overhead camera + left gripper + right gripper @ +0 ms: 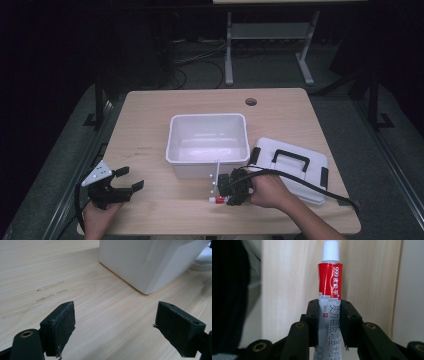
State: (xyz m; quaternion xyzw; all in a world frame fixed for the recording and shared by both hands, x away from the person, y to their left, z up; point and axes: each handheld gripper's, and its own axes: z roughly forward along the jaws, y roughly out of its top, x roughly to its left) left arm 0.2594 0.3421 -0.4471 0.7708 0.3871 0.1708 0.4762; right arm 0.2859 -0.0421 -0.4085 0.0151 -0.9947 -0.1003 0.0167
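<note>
The right gripper (329, 322) clamps its two black jaws on the lower half of a red-and-white ointment tube (329, 285), white cap pointing away, held just in front of the white plastic bin (207, 140) on the wooden table (150, 115). The left gripper (115, 325) rests near the table's front-left edge, jaws spread wide with nothing between them. A white lid (292, 167) with a black handle lies right of the bin.
</note>
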